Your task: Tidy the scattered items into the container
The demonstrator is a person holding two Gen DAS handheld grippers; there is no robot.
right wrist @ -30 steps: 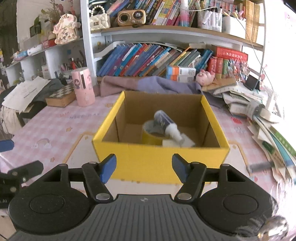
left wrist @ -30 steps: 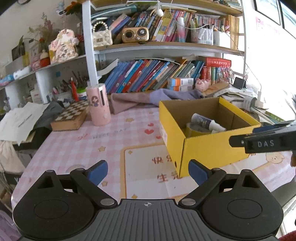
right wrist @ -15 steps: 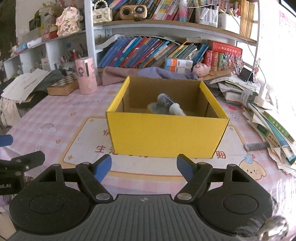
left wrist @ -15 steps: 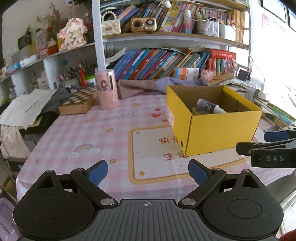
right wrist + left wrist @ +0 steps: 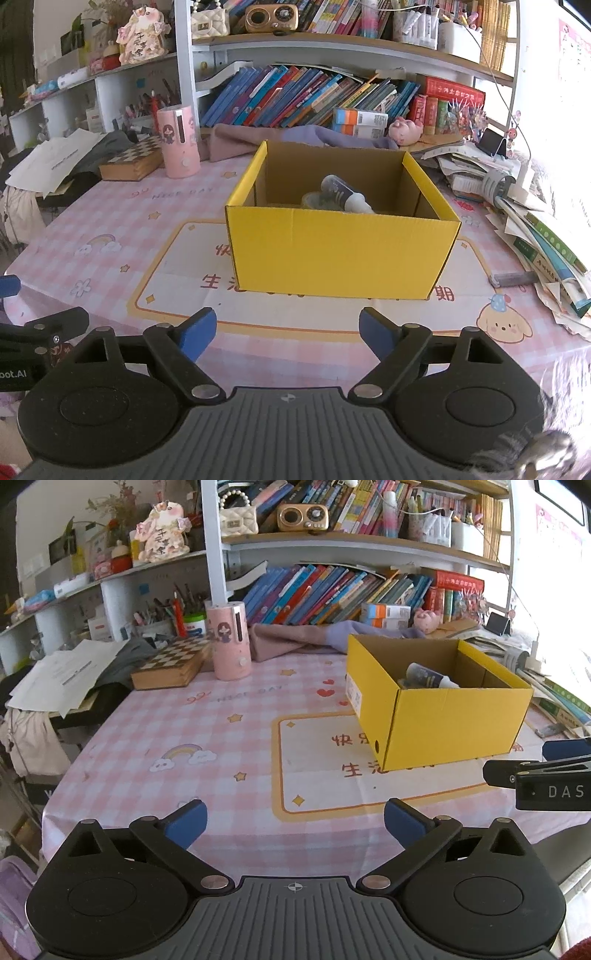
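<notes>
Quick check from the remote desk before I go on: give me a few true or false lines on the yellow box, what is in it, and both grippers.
1. The yellow box stands open-topped on the pink tablecloth. True.
2. The box is empty. False: a bottle lies inside.
3. The right gripper grips the bottle. False: its jaws have just been opening, nothing between them.
4. The left gripper is open and empty. True.
5. The pink cylinder stands upright beside the chessboard box. True.

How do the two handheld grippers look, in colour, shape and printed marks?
Both the left gripper and the right gripper have black plastic bodies with two round discs, a ribbed grey centre plate, silver pivot bolts and blue fingertip pads. White letters "DAS" are printed on the right gripper's side.
</notes>
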